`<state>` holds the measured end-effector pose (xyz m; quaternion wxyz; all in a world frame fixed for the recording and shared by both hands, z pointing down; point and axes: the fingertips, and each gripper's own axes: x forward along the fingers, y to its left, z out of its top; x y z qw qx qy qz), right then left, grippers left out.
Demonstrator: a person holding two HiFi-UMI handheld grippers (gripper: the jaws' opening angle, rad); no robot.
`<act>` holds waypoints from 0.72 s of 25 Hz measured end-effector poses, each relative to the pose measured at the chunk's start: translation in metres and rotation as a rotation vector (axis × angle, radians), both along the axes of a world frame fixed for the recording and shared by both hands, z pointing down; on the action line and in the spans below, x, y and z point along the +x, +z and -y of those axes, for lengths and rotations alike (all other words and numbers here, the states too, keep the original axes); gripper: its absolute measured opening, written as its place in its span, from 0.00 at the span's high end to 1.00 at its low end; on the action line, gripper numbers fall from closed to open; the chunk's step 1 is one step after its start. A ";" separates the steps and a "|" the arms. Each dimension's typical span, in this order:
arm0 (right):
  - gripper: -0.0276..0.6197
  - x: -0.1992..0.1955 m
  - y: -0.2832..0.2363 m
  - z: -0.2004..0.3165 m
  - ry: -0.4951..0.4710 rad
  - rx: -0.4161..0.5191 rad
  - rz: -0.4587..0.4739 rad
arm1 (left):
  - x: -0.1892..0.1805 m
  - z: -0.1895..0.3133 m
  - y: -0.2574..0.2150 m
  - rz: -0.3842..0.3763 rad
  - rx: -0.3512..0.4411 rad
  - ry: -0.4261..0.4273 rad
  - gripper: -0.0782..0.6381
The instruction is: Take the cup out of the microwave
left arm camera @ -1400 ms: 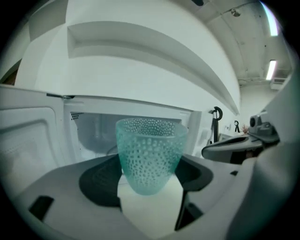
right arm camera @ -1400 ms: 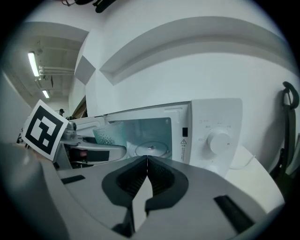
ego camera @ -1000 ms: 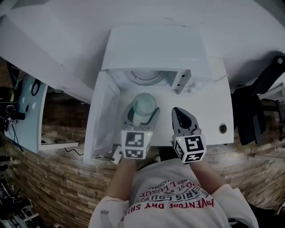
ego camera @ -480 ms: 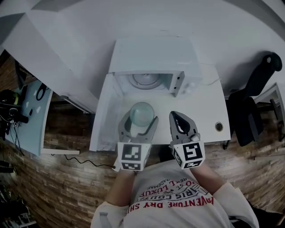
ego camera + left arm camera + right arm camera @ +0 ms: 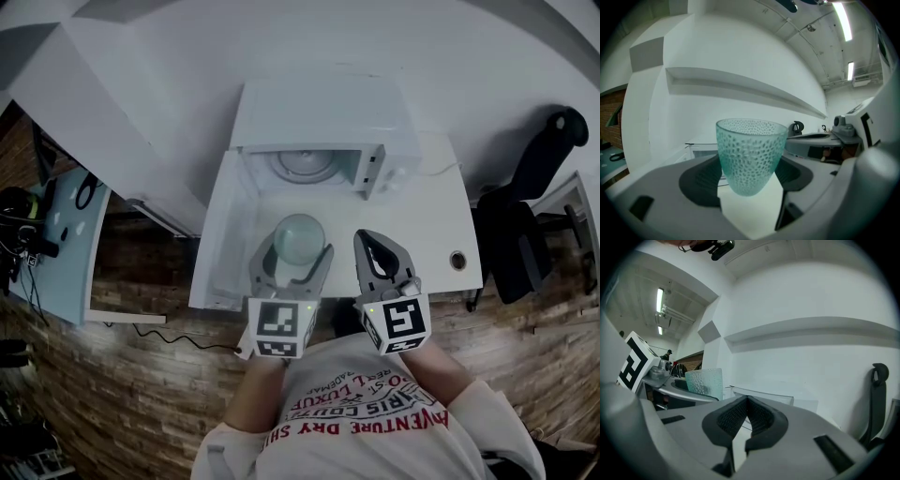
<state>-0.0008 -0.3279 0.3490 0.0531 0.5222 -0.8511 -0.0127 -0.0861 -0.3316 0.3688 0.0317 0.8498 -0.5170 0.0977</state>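
The cup (image 5: pixel 298 236), a pale green dimpled glass, is out of the white microwave (image 5: pixel 323 117) and hangs upright in front of its open mouth. My left gripper (image 5: pixel 297 251) is shut on the cup, one pad on each side of its lower half. In the left gripper view the cup (image 5: pixel 750 154) fills the middle between the dark pads (image 5: pixel 701 183). My right gripper (image 5: pixel 372 240) hovers just right of it, shut and empty; in the right gripper view its jaws (image 5: pixel 746 405) meet and the cup (image 5: pixel 704 380) shows at the left.
The microwave door (image 5: pixel 220 234) stands swung open to the left, and the glass turntable (image 5: pixel 302 166) shows inside. The microwave rests on a white table (image 5: pixel 441 234) with a round cable hole (image 5: pixel 457 260). A black chair (image 5: pixel 539 187) stands at the right, a small side table (image 5: pixel 66 244) at the left.
Both grippers have risen and drawn back from the microwave's mouth, the cup still in the left one. Over the last half second they hardly moved.
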 end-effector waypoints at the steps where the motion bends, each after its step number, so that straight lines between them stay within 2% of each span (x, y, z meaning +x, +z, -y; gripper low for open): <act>1: 0.94 0.000 0.000 0.000 0.002 0.001 -0.001 | 0.000 0.000 0.000 0.000 0.003 -0.002 0.39; 18: 0.94 0.010 0.009 -0.001 0.027 -0.014 -0.024 | 0.006 -0.005 0.002 -0.004 -0.006 0.004 0.39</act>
